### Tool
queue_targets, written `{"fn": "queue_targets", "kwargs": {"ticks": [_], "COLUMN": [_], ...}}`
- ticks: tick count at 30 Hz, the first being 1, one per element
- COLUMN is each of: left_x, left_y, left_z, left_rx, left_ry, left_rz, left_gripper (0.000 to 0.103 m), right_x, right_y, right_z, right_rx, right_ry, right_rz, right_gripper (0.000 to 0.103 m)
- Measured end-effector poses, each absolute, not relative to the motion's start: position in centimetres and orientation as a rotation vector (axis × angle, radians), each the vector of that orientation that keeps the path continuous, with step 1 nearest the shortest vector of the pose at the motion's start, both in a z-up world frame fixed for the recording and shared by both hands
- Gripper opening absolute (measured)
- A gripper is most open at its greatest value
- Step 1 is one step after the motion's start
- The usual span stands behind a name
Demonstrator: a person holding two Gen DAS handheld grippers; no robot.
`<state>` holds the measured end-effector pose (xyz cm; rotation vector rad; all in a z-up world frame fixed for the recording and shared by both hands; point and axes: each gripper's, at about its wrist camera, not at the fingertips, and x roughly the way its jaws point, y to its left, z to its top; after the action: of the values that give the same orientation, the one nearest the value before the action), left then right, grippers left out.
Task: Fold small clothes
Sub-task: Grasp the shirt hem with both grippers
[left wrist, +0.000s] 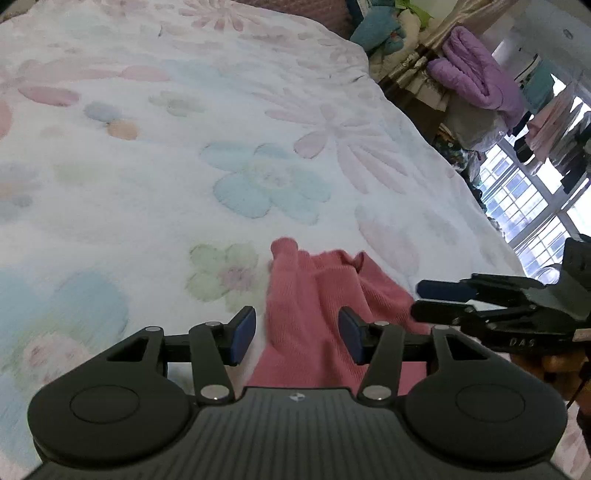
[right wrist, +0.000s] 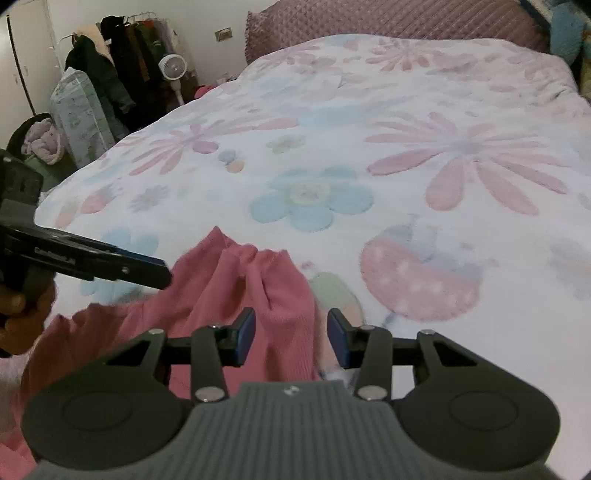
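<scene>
Two hand-held black grippers with blue pads work over one pink knit garment (left wrist: pixel 314 306), which lies rumpled on a white fleecy bedspread printed with pastel flowers (left wrist: pixel 184 147). All places below are given relative to the pink garment.

Left gripper (left wrist: pixel 297 332): jaws stand apart, pads on either side of the garment's bunched upper part. Cloth shows in the gap, but neither pad presses on it; no grip. In the right wrist view this gripper (right wrist: pixel 162 275) comes in from the garment's left side, its tip over the cloth edge; contact there cannot be told. A hand (right wrist: pixel 18 314) is wrapped round its handle.

Right gripper (right wrist: pixel 291 338): jaws apart. Left pad sits over the garment's right portion, right pad over bare bedspread just past its right edge. Nothing is clamped. In the left wrist view the same gripper (left wrist: pixel 419 301) reaches in side-on at the garment's right edge, fingers one above the other with a narrow gap between them.

Garment: near the bed's front edge, creased into folds, upper edge puckered, partly motion-blurred in both views.

Far beyond the garment: a quilted mauve headboard (right wrist: pixel 388 22). Off to its left, dark clothes on a rack (right wrist: pixel 125 55) and a small white fan (right wrist: pixel 173 68). Off to its right, a lilac padded bundle (left wrist: pixel 476 70) and a gridded window (left wrist: pixel 528 206).
</scene>
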<state>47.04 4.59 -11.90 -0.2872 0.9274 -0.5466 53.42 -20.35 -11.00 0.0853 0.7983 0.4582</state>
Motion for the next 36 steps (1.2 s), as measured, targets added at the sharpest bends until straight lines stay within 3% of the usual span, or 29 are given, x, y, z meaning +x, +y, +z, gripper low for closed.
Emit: {"fn": "queue_targets", "kwargs": {"ticks": [3, 4, 5, 6, 7, 17, 27, 36], "left_x": [48.2, 48.3, 48.3, 48.2, 48.1, 44.5, 36.4, 31.3], "left_y": [4.2, 4.2, 4.3, 4.4, 4.4, 5.7, 7.6, 5.0], "left_z": [-13.0, -13.2, -13.4, -13.3, -13.1, -10.5, -8.0, -9.5], "left_rx": [-0.288, -0.298, -0.309, -0.307, -0.295, -0.317, -0.314, -0.192], "left_ry": [0.968, 0.975, 0.973, 0.963, 0.955, 0.843, 0.746, 0.784], "left_rz": [-0.544, -0.552, -0.570, -0.579, -0.584, -0.685, -0.778, -0.806], "left_gripper": [0.063, 0.063, 0.047, 0.012, 0.006, 0.006, 0.006, 0.006], "right_x": [55.1, 55.5, 55.9, 56.0, 56.0, 52.7, 43.7, 37.6], "right_y": [-19.7, -19.4, -19.2, -19.1, -19.1, -23.1, -23.4, -23.7], "right_z": [-11.8, -12.2, -12.5, -12.7, -12.8, -10.4, -6.9, -9.1], "right_rx": [0.093, 0.093, 0.098, 0.092, 0.078, 0.268, 0.303, 0.292], "right_ry": [0.839, 0.863, 0.879, 0.881, 0.872, 0.742, 0.621, 0.666], "right_rz": [0.477, 0.477, 0.483, 0.482, 0.463, 0.521, 0.666, 0.628], "right_gripper": [0.039, 0.035, 0.015, 0.006, 0.006, 0.003, 0.003, 0.003]}}
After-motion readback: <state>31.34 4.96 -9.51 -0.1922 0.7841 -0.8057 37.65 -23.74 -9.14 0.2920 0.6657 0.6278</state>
